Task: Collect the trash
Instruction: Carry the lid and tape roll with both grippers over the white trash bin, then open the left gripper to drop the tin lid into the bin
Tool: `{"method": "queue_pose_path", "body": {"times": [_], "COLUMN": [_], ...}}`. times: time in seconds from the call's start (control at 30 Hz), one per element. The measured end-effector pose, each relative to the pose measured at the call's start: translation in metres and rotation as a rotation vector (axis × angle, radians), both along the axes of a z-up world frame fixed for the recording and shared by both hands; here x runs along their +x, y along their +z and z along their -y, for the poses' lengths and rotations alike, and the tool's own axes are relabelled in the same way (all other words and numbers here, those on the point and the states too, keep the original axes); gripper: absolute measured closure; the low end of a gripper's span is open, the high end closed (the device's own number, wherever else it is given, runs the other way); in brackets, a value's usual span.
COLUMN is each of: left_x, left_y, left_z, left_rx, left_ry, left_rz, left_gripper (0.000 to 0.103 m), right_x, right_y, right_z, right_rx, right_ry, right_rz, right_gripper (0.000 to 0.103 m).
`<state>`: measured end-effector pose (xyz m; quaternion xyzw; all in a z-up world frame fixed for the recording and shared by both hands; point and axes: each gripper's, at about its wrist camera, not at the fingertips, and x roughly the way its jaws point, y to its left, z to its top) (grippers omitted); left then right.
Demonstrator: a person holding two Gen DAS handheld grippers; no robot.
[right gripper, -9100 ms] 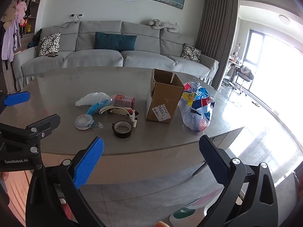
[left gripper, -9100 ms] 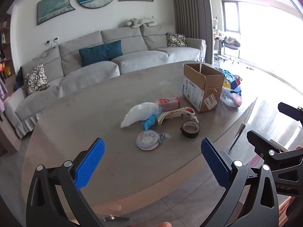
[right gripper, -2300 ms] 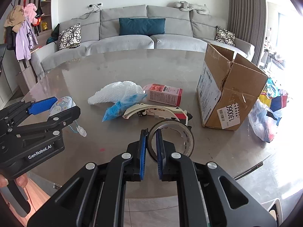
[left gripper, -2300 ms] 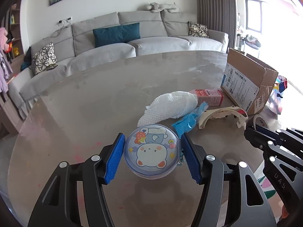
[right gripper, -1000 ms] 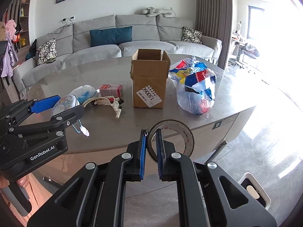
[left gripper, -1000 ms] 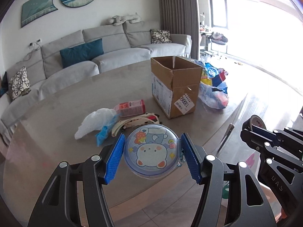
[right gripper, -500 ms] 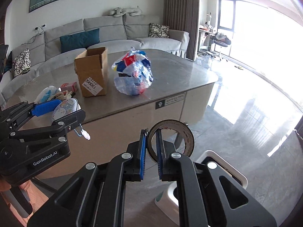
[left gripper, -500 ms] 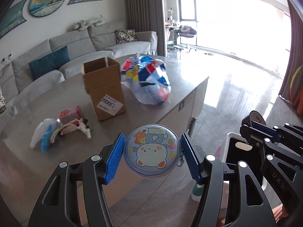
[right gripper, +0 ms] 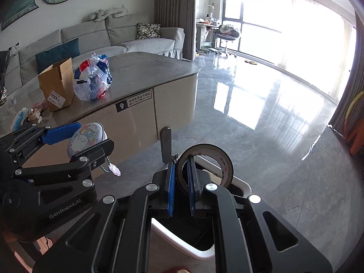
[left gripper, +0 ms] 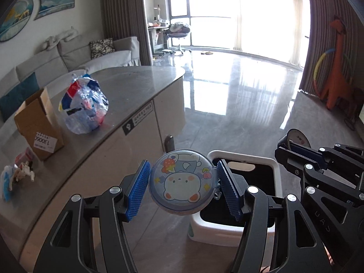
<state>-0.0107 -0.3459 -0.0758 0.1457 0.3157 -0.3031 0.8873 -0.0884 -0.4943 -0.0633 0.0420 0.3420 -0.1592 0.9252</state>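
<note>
Now the left tongs [left gripper: 183, 187] are clenched on a round blue pouch [left gripper: 182, 182], its face printed with a white cartoon bear, a strawberry, a cup and small stars; a bead chain with a pale charm [right gripper: 113, 170] dangles from its side. It hangs in the air above the near rim of a white trash bin [left gripper: 244, 159] with a black inside, which stands on the grey floor beside the worktop [left gripper: 136, 91]. The right tongs [right gripper: 181, 186] grip a roll of dark tape [right gripper: 206, 166] by its wall, one pad inside the ring and one outside, over the same bin. On the worktop sit an open cardboard box [left gripper: 37, 122], a clear bag stuffed with coloured wrappers [left gripper: 83, 107], and smaller litter [left gripper: 17, 175] at the left edge.
</note>
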Motion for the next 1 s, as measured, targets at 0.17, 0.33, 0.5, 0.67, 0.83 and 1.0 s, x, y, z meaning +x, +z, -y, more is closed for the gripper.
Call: {"method": "queue_pose_path", "body": {"times": [0.17,0.33,0.5,0.67,0.83,1.0], "left_x": [-0.007,-0.002,0.003,0.011,0.013,0.012], "left_y": [-0.014,-0.030,-0.043,-0.060,-0.071,-0.074], "left_z": [0.026,0.037,0.049,0.059,0.069,0.079], "left_rx": [0.020,0.037,0.063,0.095,0.117,0.120], "left_ry": [-0.039,-0.054,-0.067,-0.075,-0.086,-0.113], "left_rz": [-0.026,-0.052,-0.060,-0.085,-0.107,-0.116], "left_gripper": [0.041,0.041,0.041,0.041,0.041,0.040], "right_x": [-0.011,-0.012,-0.011,-0.006,0.000,0.004], "right_y": [-0.011,-0.021,-0.031,-0.042,-0.052,-0.055], "right_z": [0.020,0.032,0.045,0.052,0.057,0.060], "right_rx": [0.016,0.029,0.051,0.053,0.062,0.056], "right_ry": [-0.026,-0.035,-0.033,-0.027,-0.028,-0.031], "right_rz": [-0.016,-0.029,-0.043,-0.063,-0.078,-0.090], "right_gripper": [0.092,0.092,0.092,0.092,0.092,0.092]}}
